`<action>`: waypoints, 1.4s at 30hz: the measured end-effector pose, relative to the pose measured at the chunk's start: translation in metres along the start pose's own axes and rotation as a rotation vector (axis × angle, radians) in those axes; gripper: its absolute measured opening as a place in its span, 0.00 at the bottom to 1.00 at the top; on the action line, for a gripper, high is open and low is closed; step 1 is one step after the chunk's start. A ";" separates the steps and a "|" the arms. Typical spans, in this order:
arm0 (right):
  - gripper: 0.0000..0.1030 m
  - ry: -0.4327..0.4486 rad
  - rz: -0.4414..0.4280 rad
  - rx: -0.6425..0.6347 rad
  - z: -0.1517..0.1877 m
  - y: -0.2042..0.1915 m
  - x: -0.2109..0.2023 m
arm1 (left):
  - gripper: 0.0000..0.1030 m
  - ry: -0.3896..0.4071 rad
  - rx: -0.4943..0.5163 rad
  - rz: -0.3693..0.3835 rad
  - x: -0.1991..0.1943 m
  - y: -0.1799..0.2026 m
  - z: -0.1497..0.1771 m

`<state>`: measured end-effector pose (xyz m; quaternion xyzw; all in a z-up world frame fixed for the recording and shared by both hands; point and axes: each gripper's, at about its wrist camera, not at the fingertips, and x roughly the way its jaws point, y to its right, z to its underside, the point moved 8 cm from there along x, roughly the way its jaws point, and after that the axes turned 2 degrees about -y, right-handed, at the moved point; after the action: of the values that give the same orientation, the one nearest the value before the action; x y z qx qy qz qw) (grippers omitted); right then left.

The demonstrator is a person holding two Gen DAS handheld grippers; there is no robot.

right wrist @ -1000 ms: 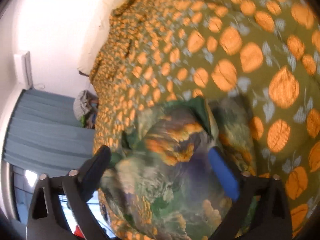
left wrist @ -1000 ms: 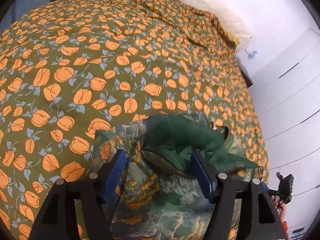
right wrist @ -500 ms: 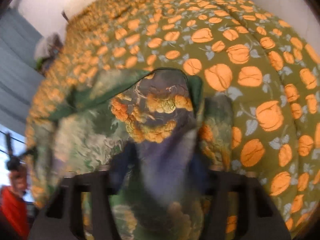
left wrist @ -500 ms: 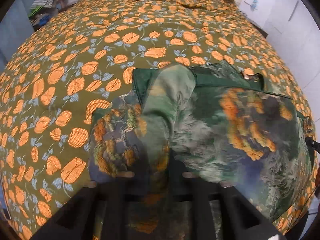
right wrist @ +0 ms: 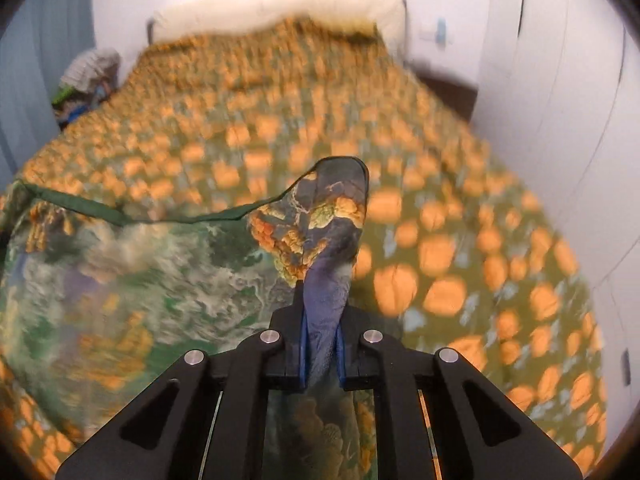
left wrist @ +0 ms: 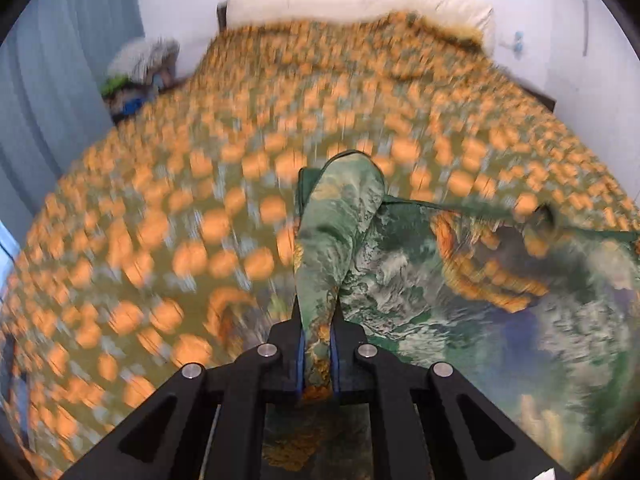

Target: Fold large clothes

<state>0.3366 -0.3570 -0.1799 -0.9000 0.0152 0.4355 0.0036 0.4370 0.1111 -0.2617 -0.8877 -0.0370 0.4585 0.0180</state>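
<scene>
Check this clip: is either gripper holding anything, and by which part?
Both are. The left gripper and the right gripper each pinch an upper corner of the green printed garment, which hangs stretched between them above the bedspread.

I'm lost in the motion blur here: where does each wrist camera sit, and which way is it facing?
Left wrist: on the left gripper, facing up the bed toward the pillow; black fingers pinch the green printed garment, which spreads to its right.
Right wrist: on the right gripper, facing the same way; fingers pinch the garment, spreading to its left.
Shared: garment, orange-flowered bedspread, pillow, clothes pile beside the bed.
</scene>
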 end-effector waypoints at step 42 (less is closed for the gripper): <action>0.77 0.059 -0.146 -0.055 0.105 -0.048 -0.081 | 0.62 0.046 0.276 0.320 -0.112 0.132 0.070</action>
<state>0.2057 -0.3055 -0.1821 -0.9109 -0.0623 0.4077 0.0102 0.3214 -0.0299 -0.2196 -0.8817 0.1681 0.4356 0.0671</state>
